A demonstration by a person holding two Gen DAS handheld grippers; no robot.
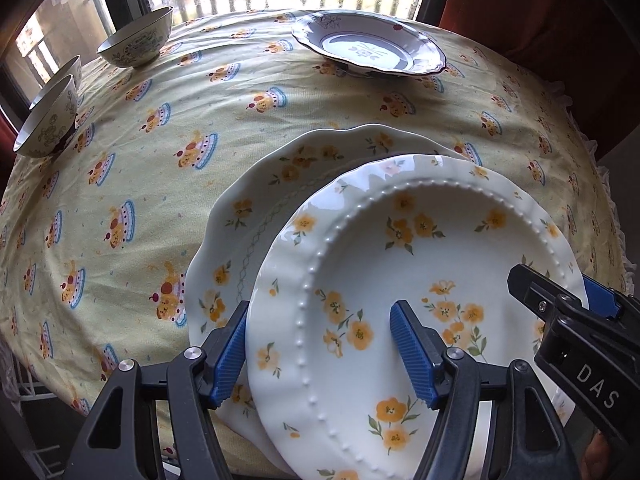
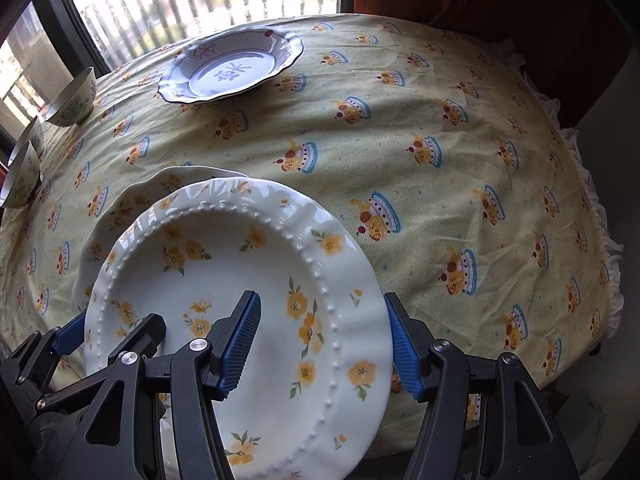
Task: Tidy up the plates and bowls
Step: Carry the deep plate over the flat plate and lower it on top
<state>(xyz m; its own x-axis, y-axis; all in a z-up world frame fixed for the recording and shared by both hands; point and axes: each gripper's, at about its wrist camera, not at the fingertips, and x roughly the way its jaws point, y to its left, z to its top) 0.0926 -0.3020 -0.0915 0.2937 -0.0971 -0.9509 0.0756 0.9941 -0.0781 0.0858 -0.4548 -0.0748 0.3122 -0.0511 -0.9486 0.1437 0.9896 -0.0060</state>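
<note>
A white beaded plate with yellow flowers (image 1: 400,260) (image 2: 224,272) hangs tilted between both grippers. My left gripper (image 1: 320,350) is shut on its left rim, one pad under the edge and one inside the well. Its right rim sits in my right gripper (image 2: 322,348), shut the same way. Each gripper shows in the other's view, the right gripper (image 1: 568,292) and the left gripper (image 2: 106,334). Just below lies a larger scalloped plate with yellow flowers (image 1: 256,208) (image 2: 132,200) on the table, partly covered by the held plate.
A blue-and-white deep plate (image 1: 368,46) (image 2: 232,68) sits at the far side of the yellow patterned tablecloth (image 1: 160,140). Three patterned bowls (image 1: 136,40) (image 1: 48,120) (image 1: 60,76) stand along the far left edge. A window lies behind, a red curtain at right.
</note>
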